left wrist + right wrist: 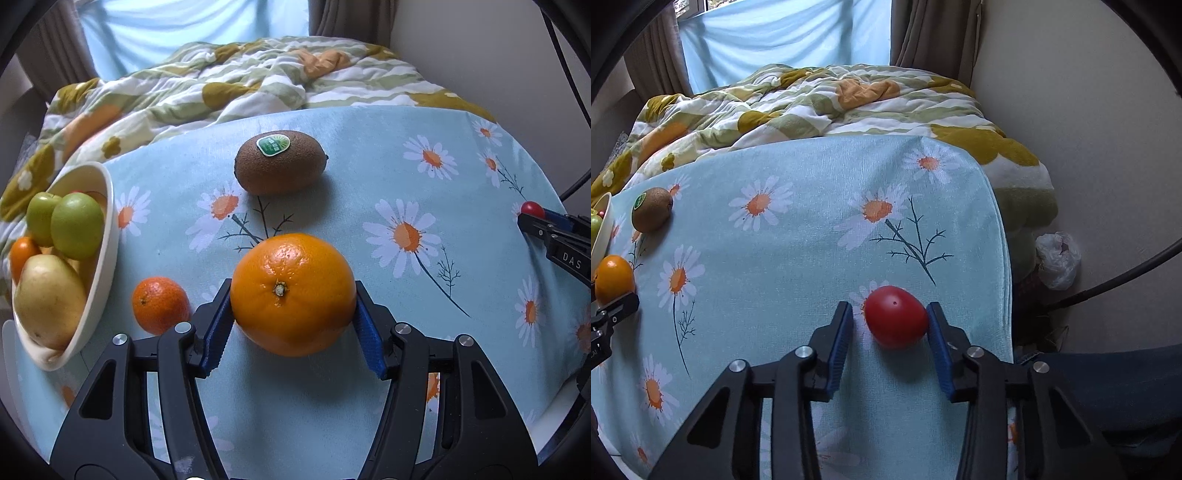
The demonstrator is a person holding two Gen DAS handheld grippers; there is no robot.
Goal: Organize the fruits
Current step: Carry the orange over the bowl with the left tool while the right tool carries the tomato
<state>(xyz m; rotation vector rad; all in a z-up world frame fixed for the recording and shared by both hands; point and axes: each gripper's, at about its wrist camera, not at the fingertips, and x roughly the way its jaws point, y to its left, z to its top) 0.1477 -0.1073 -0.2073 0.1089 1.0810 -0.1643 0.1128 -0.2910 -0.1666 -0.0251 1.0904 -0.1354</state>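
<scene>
In the left wrist view my left gripper (293, 295) is shut on a large orange (293, 293), both blue pads pressed to its sides. A small mandarin (160, 304) lies to its left, a kiwi (280, 161) with a green sticker lies beyond it. A white bowl (107, 236) at the left holds green apples, a pear and a small orange fruit. In the right wrist view my right gripper (889, 319) is open around a red cherry tomato (897, 316); the right pad touches it, the left pad stands apart. The orange (614, 277) and kiwi (652, 213) show at the left.
The fruit lies on a light blue daisy-print cloth (798, 258). A rumpled quilt (820, 99) lies behind it. The cloth's right edge (1004, 258) drops off beside a wall, with a white plastic bag (1057, 264) on the floor.
</scene>
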